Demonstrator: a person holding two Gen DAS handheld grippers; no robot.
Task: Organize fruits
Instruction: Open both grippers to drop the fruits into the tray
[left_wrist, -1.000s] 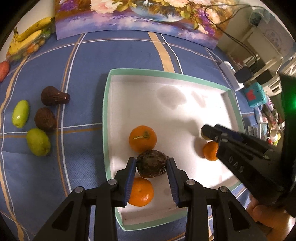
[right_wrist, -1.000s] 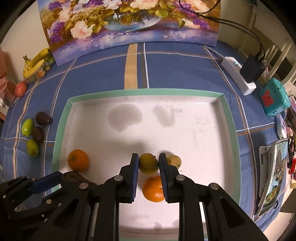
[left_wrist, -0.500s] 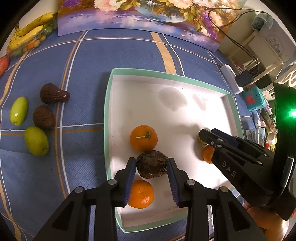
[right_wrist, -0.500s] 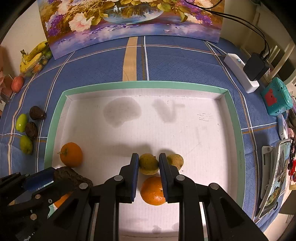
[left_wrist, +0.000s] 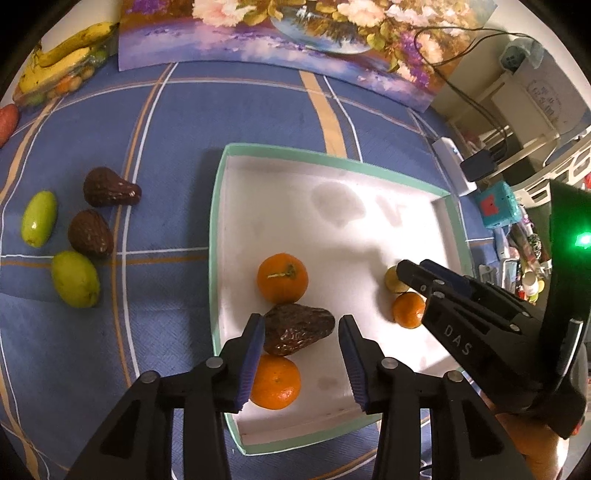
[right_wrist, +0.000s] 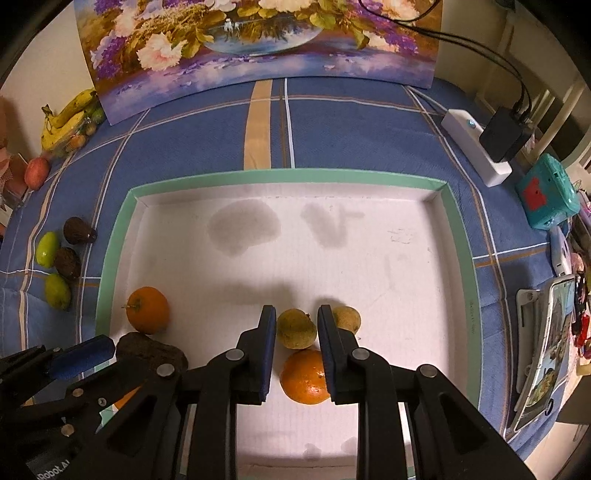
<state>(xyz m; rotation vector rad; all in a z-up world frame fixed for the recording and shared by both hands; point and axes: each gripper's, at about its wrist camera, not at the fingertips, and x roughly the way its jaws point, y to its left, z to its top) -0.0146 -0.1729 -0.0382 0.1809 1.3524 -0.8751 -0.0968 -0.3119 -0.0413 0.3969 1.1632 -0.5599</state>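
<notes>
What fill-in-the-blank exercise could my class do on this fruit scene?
The tray holds ___ oranges. On the tablecloth beside it lie ___ dark avocados. The tray's rim is coloured ___. Inside the tray, one dark avocado lies between two ___.
Missing: three; two; green; oranges.

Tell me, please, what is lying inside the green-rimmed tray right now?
The tray holds three oranges, one dark avocado between the left tool's just-opened jaws, and two yellowish fruits. The tools cover the tray's near corners.
</notes>
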